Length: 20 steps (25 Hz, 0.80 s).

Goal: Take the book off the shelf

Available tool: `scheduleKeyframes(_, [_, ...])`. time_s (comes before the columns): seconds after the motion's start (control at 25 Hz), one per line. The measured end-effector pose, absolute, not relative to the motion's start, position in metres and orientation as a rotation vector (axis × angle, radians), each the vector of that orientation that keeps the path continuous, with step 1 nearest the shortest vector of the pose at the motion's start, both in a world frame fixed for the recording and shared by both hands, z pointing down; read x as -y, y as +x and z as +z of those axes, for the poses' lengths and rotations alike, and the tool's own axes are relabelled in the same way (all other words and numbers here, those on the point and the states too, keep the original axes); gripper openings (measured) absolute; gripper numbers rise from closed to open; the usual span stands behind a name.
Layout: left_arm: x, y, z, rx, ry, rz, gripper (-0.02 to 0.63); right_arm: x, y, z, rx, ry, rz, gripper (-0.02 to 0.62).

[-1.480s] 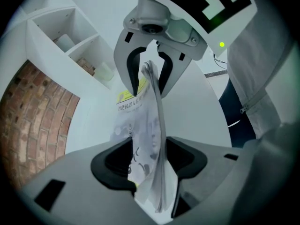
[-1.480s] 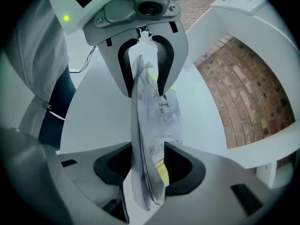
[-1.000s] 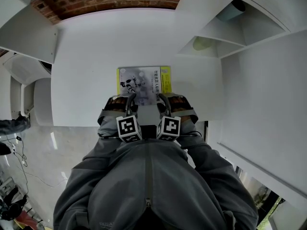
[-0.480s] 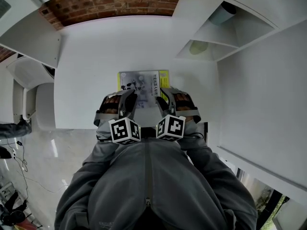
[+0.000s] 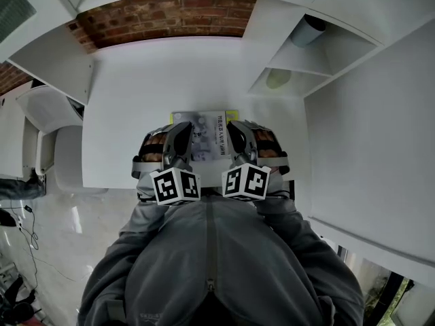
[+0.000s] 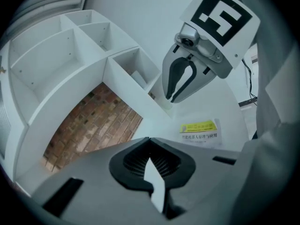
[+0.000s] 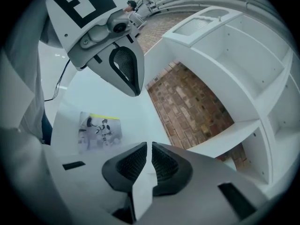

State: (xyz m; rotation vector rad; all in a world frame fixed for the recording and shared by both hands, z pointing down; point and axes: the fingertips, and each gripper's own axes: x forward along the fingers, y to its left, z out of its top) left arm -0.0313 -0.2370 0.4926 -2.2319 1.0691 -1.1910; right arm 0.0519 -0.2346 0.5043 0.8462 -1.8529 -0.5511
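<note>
The book (image 5: 207,129), grey cover with a yellow strip, lies flat on the white table (image 5: 129,114), right in front of me. It also shows in the left gripper view as the book (image 6: 199,131) and in the right gripper view as the book (image 7: 99,131). My left gripper (image 5: 181,133) is held over its near left corner, shut and empty (image 6: 149,138). My right gripper (image 5: 236,132) hangs over the near right corner. Its jaws are closing, the tips all but together, with nothing between them (image 7: 150,144). Neither gripper touches the book.
A white shelf unit (image 5: 319,60) rises at the right, holding a pale green thing (image 5: 279,79) and a grey-blue cylinder (image 5: 306,29). A brick wall (image 5: 170,15) backs the table. A white chair (image 5: 47,114) stands at the left. The table's near edge runs under the grippers.
Both grippers' jaws have closed from wide open. The grippers have tilted up off the book's near edge and drawn slightly apart; the book lies where it was.
</note>
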Motion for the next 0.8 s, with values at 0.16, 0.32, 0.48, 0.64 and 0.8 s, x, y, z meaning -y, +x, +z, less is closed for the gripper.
scheduleKeyframes(0.16, [0.246, -0.033, 0.465, -1.118, -2.222, -1.122, 0.008, 0.240, 0.048, 0.479, 1.889, 0.886, -0.571, 0.034])
scheduleKeyframes(0.32, [0.251, -0.033, 0.435, -1.176, -2.219, -1.014, 0.006, 0.246, 0.048, 0.448, 1.943, 0.988, -0.590, 0.029])
scheduleKeyframes(0.48, [0.250, -0.033, 0.409, -1.234, -2.259, -0.899, 0.006, 0.247, 0.047, 0.413, 2.007, 1.110, -0.571, 0.028])
scheduleKeyframes(0.64, [0.251, -0.036, 0.396, -1.338, -2.364, -0.774, 0.006, 0.248, 0.049, 0.386, 2.059, 1.225, -0.589, 0.028])
scheduleKeyframes(0.8, [0.253, -0.045, 0.381, -1.458, -2.493, -0.584, 0.006, 0.249, 0.053, 0.363, 2.141, 1.347, -0.564, 0.027])
